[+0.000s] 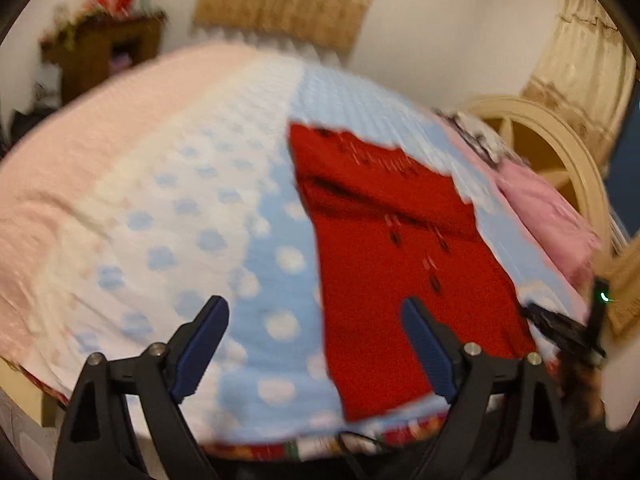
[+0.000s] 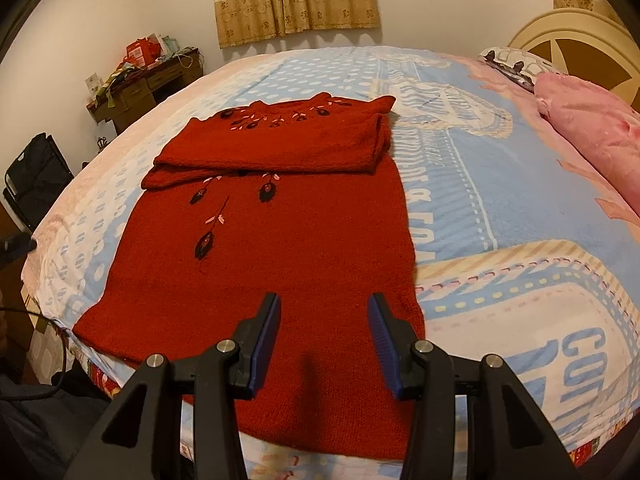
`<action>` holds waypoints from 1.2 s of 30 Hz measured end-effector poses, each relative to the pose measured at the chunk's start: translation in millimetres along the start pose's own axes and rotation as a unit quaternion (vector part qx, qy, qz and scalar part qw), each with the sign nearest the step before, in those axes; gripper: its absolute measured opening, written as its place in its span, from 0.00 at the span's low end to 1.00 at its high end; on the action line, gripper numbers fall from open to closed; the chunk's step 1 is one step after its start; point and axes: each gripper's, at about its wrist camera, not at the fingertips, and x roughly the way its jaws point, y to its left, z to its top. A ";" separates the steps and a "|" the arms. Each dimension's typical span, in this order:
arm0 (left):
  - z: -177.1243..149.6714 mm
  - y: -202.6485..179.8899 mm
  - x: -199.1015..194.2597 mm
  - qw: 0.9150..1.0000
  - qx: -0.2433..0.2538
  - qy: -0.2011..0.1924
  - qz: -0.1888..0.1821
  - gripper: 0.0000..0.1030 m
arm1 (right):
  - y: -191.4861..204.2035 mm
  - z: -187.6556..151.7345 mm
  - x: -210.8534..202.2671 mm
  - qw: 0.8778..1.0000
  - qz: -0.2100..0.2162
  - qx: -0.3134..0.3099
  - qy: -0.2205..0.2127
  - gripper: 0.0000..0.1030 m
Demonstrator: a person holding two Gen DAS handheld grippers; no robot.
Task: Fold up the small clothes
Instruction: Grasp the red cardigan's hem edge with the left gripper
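A red knitted sweater (image 2: 280, 240) with dark embroidered flowers lies flat on the bed, its sleeves folded across the chest. Its hem lies at the near edge of the bed. My right gripper (image 2: 324, 308) is open and empty, hovering just above the hem part of the sweater. In the blurred left wrist view the sweater (image 1: 400, 260) lies to the right. My left gripper (image 1: 316, 312) is open wide and empty, over the spotted blanket at the sweater's left edge. The right gripper shows at the far right of that view (image 1: 568, 328).
A blue, white and pink blanket (image 2: 500, 200) covers the bed. A pink pillow (image 2: 592, 132) lies by the cream headboard (image 2: 568, 32) at the right. A cluttered wooden desk (image 2: 144, 80) and a black bag (image 2: 36, 176) stand at the left wall.
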 end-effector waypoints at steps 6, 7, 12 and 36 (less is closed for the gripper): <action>-27.2 -13.4 28.4 0.996 0.059 0.055 0.038 0.87 | -2.8 -2.8 3.9 1.000 -0.002 0.005 0.005 0.45; -27.0 -12.5 35.7 0.996 0.054 0.063 0.032 0.85 | -4.9 -2.9 4.5 1.000 -0.003 0.005 0.007 0.45; -29.2 -6.3 64.4 0.995 0.019 0.093 0.014 0.70 | -12.2 -5.3 4.7 1.000 -0.007 0.008 0.012 0.45; -45.8 -23.6 92.5 0.986 0.056 0.154 -0.008 0.41 | -58.9 -39.2 -18.3 0.999 -0.014 0.038 0.036 0.45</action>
